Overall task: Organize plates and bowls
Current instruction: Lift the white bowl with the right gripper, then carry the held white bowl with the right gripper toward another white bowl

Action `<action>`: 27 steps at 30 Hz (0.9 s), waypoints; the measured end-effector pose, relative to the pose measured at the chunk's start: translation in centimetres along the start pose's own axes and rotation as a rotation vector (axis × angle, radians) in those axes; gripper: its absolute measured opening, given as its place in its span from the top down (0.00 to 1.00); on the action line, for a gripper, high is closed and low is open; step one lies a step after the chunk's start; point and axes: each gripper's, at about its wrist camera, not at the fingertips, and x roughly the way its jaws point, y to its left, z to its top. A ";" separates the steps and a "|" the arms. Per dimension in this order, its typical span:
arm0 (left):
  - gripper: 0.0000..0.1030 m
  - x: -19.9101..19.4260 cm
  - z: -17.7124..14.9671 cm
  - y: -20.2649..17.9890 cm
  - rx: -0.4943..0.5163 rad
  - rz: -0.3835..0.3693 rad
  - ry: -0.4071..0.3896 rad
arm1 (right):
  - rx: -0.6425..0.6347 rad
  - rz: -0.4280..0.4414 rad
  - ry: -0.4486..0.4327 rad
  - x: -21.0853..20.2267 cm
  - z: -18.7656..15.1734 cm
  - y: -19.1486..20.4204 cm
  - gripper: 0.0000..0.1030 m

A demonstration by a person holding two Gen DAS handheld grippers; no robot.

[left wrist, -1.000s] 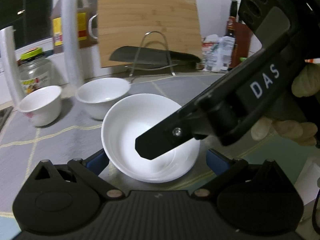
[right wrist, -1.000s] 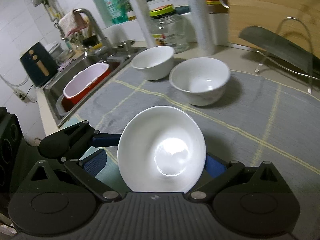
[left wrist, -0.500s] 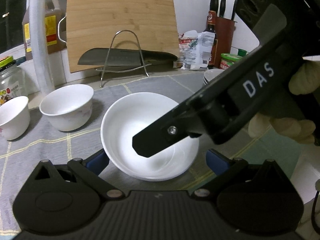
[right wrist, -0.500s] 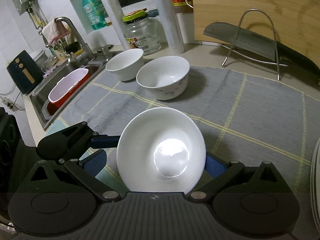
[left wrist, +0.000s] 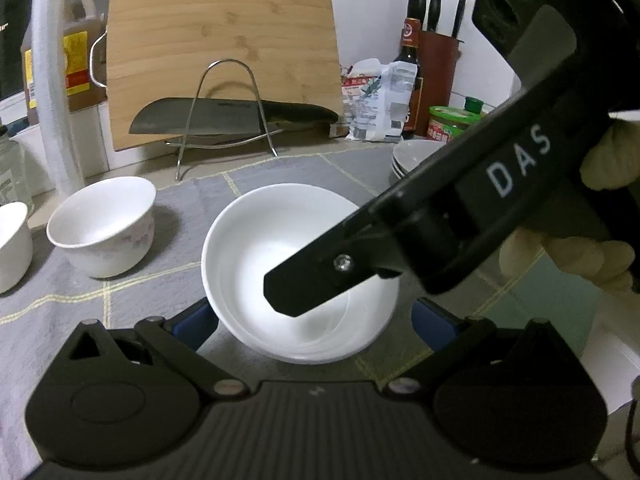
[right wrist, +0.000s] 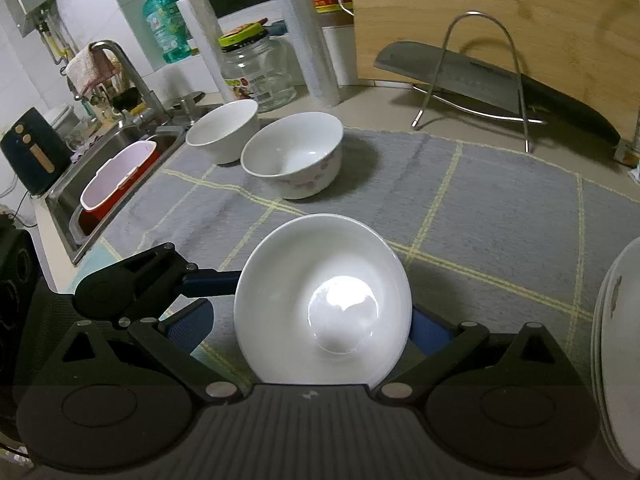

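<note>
Both claws, left claw [left wrist: 310, 320] and right claw [right wrist: 322, 328], pinch the shallow white ceramic bowl [right wrist: 323, 300]; uneven pull could tip it onto the grey checked mat [right wrist: 500, 216].

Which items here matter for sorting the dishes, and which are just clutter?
Job items:
held white bowl
patterned bowl
plain bowl
plate stack
left tongs
right tongs

Just lying about:
cutting board
cleaver
glass jar
soap bottle

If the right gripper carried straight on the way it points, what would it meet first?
Holding the plain white bowl, the right gripper points across the grey checked mat at the floral-patterned white bowl. That bowl is probably met first, though depth is unclear.
</note>
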 end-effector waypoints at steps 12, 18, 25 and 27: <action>0.02 1.2 -0.1 0.1 0.064 0.019 0.001 | 0.008 -0.006 0.004 0.9 0.4 -0.7 0.00; 0.03 1.1 -0.4 -0.1 0.092 0.040 -0.016 | 0.002 -0.014 0.007 1.1 0.4 -0.7 0.00; 0.03 0.6 -0.3 -0.1 0.114 0.062 -0.043 | -0.015 -0.043 0.000 0.8 0.2 -0.7 0.00; 0.03 0.3 -0.4 -0.2 0.117 0.061 -0.045 | -0.036 -0.053 -0.009 0.5 0.2 -0.4 0.00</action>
